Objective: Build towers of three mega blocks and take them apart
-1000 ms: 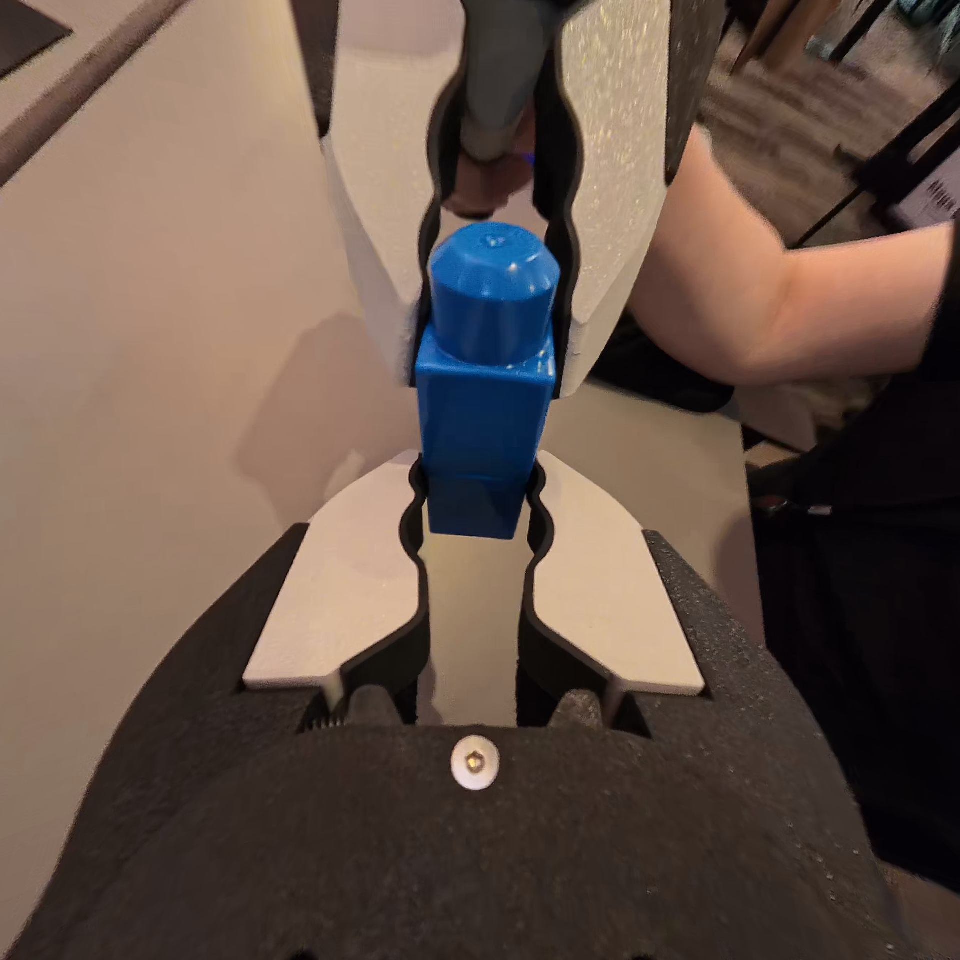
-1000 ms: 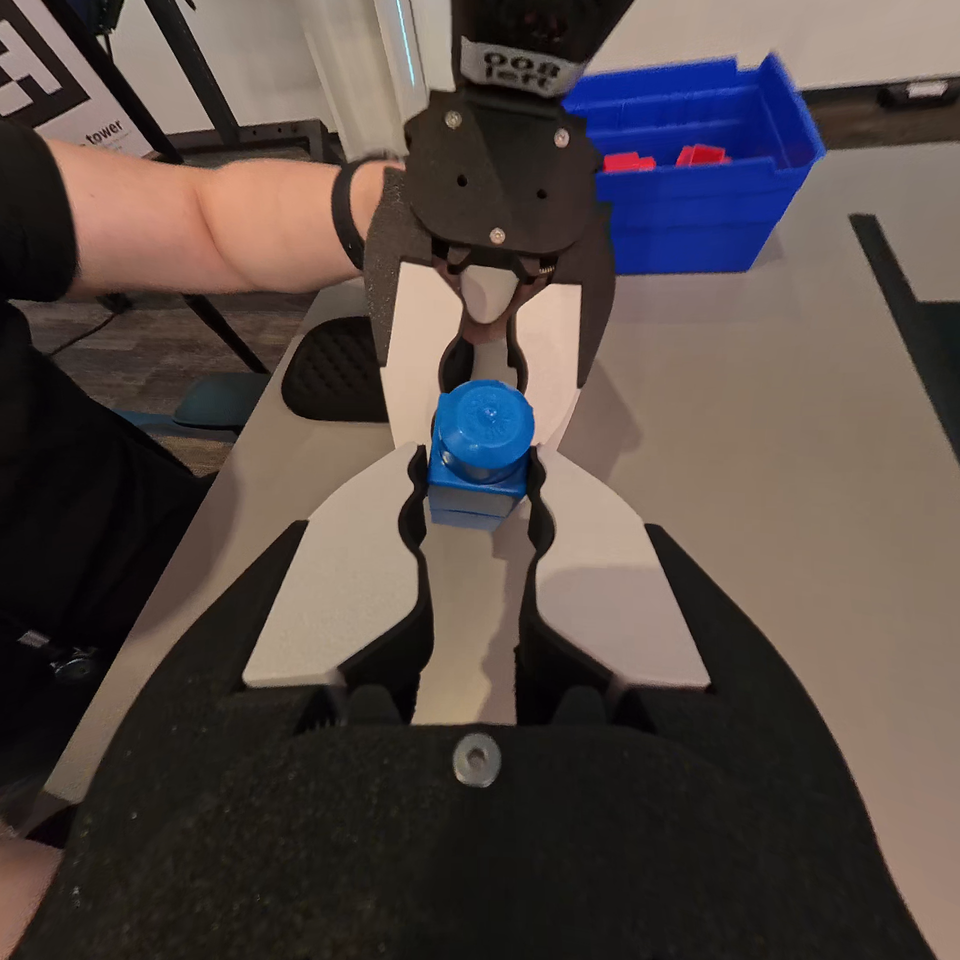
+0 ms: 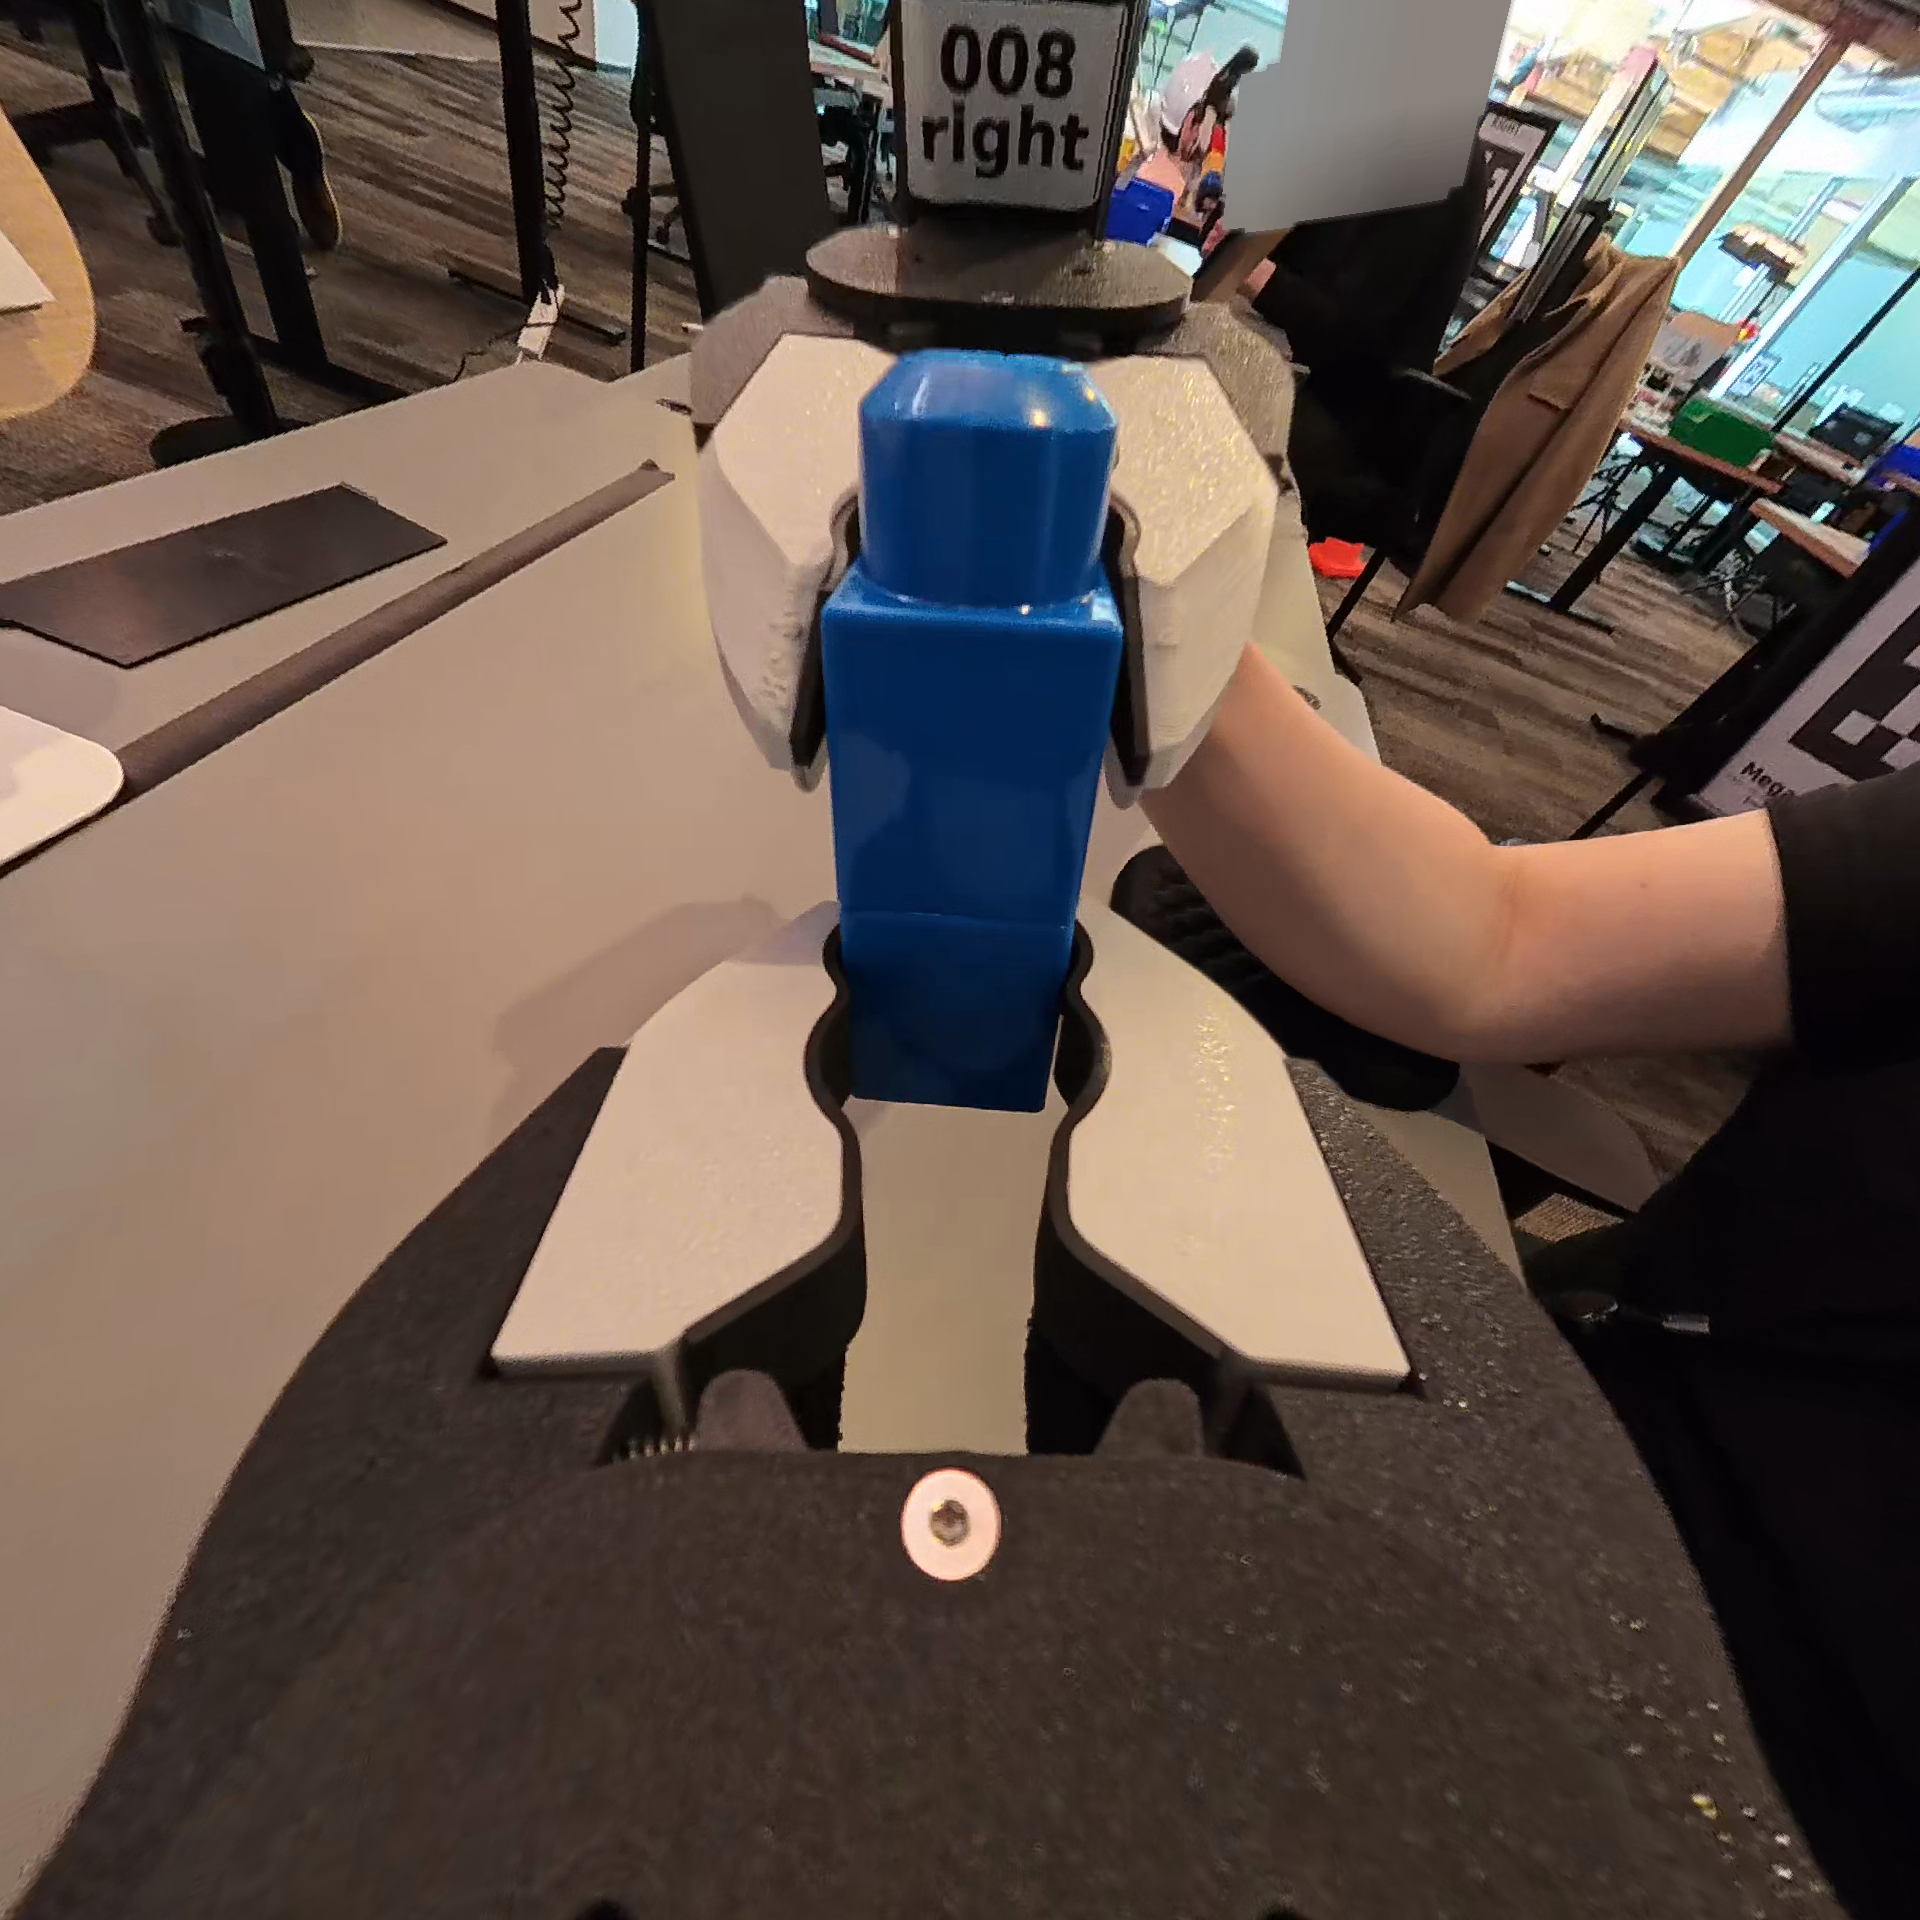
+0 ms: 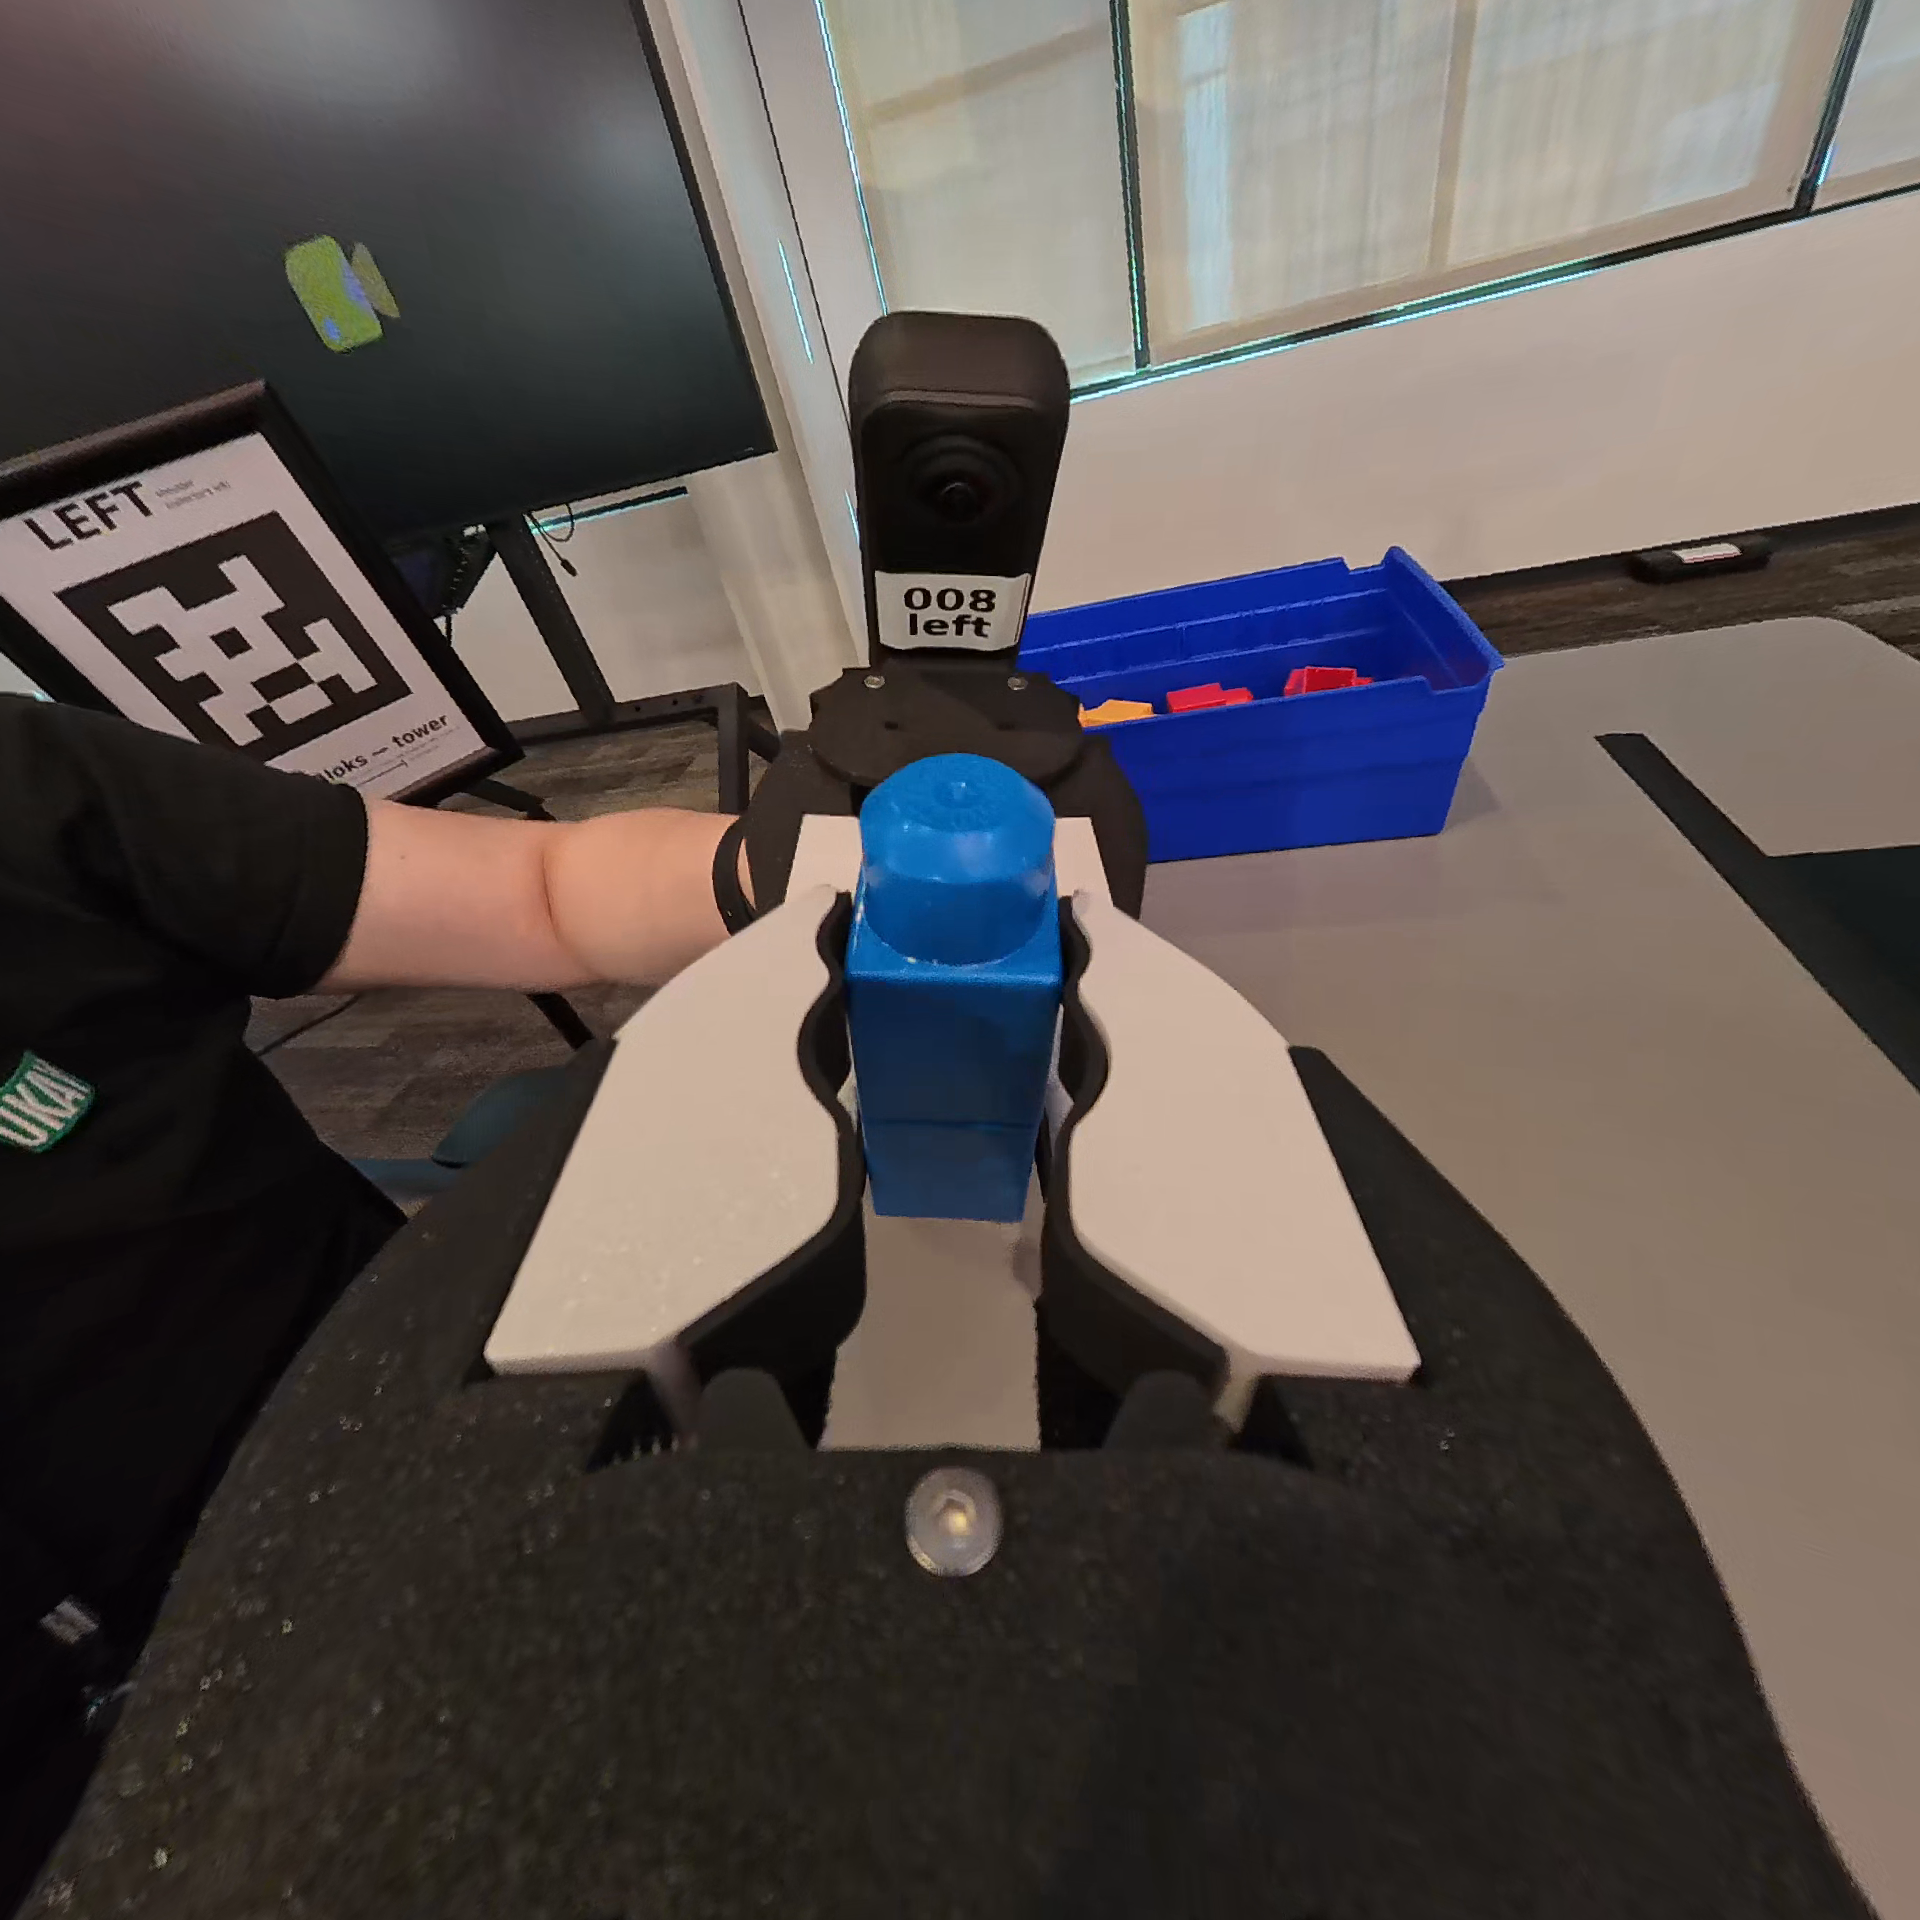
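Note:
Two blue mega blocks are stuck together as one short stack, held in the air over the grey table. My left gripper is shut on the lower blue block. My right gripper is shut on the upper blue block, whose round stud points up. In the left wrist view the right gripper faces me and clamps the upper block. In the right wrist view the lower block shows below my fingertips. The left gripper's fingertips are mostly hidden there.
A blue bin holding red and orange blocks stands on the table beyond the left gripper. Black mats lie on the table. A black foam pad sits at the table edge near the person's forearm. There is about 6 cm between the tips of the two grippers.
Both grippers have tilted up from looking down at the table to nearly level. Both keep their hold on the joined blue blocks.

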Demonstrator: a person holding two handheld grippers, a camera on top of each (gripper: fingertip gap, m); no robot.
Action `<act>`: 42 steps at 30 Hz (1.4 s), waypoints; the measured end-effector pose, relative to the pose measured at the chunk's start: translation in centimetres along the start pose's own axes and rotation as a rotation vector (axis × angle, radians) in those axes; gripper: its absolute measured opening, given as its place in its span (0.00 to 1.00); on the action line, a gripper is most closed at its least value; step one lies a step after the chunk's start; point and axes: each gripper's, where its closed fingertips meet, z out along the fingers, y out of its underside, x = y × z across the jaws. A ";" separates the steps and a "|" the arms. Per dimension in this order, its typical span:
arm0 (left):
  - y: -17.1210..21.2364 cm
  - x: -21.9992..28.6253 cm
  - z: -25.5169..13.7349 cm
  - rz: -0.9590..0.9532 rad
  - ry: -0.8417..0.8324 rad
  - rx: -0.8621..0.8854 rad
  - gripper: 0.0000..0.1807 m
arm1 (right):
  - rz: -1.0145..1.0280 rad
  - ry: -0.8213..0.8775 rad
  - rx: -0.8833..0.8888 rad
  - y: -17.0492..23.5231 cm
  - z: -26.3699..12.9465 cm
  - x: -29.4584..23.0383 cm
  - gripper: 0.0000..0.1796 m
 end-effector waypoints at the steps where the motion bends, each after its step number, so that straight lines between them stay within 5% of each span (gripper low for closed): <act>1: -0.3 0.0 0.0 -0.004 0.004 0.010 0.20 | 0.010 0.000 0.012 -0.2 0.0 0.0 0.20; 16: -0.1 -0.4 0.1 0.023 -0.025 0.008 0.20 | -0.020 0.000 0.003 0.1 -0.1 0.1 0.20; 19: -0.5 -0.5 -0.3 0.026 -0.038 0.042 0.20 | -0.010 0.019 -0.010 0.2 -0.2 0.2 0.29; 32: 0.0 0.1 -1.4 0.060 -0.073 0.071 0.20 | -0.038 -0.012 -0.079 1.2 1.6 -0.5 0.20; 33: 0.2 -0.2 -1.7 0.056 -0.104 0.069 0.26 | -0.037 -0.018 -0.076 1.1 1.7 -0.6 0.20; 35: 0.7 -0.8 -2.8 0.046 -0.179 0.066 0.41 | -0.033 -0.025 -0.047 0.6 1.6 -0.8 0.20; 39: 0.4 -0.9 -8.6 0.018 -0.308 0.166 0.42 | -0.036 0.003 -0.037 0.3 0.6 -0.3 0.20; 42: -0.3 -2.3 -16.8 0.007 -0.524 0.245 0.38 | -0.020 0.035 -0.029 0.3 -0.6 0.5 0.20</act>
